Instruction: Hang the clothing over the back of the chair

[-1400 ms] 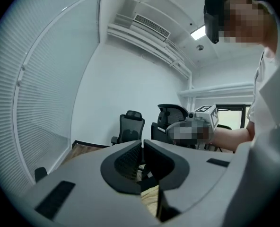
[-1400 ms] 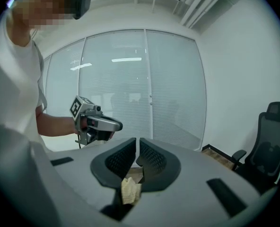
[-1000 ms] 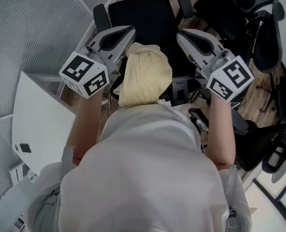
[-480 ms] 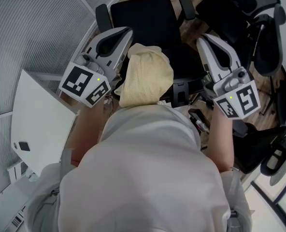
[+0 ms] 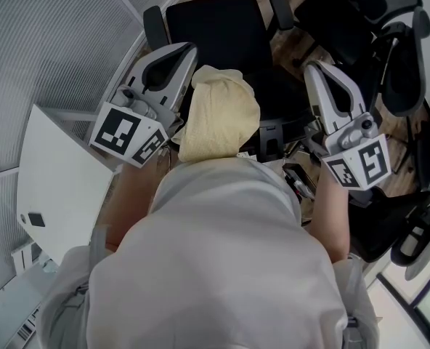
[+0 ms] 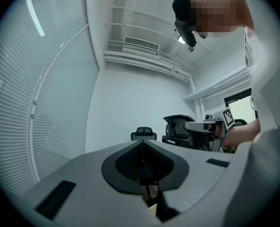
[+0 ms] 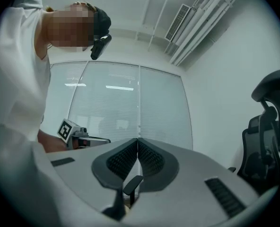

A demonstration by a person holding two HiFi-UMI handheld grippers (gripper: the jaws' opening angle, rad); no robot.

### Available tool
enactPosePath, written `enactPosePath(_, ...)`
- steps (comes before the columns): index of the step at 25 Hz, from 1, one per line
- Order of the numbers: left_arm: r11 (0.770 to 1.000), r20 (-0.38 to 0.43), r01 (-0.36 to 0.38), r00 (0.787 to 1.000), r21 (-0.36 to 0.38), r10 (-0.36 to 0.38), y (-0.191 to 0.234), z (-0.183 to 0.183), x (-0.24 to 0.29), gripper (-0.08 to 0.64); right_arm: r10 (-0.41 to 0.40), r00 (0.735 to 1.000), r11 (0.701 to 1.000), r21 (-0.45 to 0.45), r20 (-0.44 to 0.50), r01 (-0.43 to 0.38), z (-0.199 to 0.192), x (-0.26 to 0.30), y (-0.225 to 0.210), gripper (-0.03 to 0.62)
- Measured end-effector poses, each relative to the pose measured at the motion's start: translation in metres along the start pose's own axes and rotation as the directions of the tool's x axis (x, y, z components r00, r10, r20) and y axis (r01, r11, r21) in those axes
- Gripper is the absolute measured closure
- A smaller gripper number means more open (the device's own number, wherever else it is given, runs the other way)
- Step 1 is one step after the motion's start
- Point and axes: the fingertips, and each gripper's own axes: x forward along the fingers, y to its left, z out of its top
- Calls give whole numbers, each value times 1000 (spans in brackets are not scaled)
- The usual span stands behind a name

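A pale yellow garment [image 5: 218, 115] lies draped over the back of the black office chair [image 5: 215, 27], right in front of the person. My left gripper [image 5: 182, 49] is beside the garment's left edge, shut, with nothing between its pads; its own view [image 6: 142, 145] shows the jaws meeting. My right gripper [image 5: 317, 67] stands apart from the garment on the right. Its jaws [image 7: 138, 143] are just closing together, empty. Each gripper shows in the other's view, the right gripper [image 6: 204, 126] and the left gripper [image 7: 83, 137]. The chair's back is hidden under the cloth.
A white table [image 5: 55, 187] stands at the left below a wall of blinds [image 5: 48, 42]. Several other black office chairs [image 5: 396, 49] crowd the right side on the wooden floor. The person's white-clad torso fills the lower head view.
The right gripper has swung out to the right, away from the garment, and now points more straight ahead. The left gripper has shifted only slightly. The garment stays on the chair back.
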Motion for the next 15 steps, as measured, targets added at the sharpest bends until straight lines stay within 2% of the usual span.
enactPosePath(15,1000,17,-13,1000,28,12,-4,1,1,543,-31,999,1000,1,-5,31,-4,-3,-7,571)
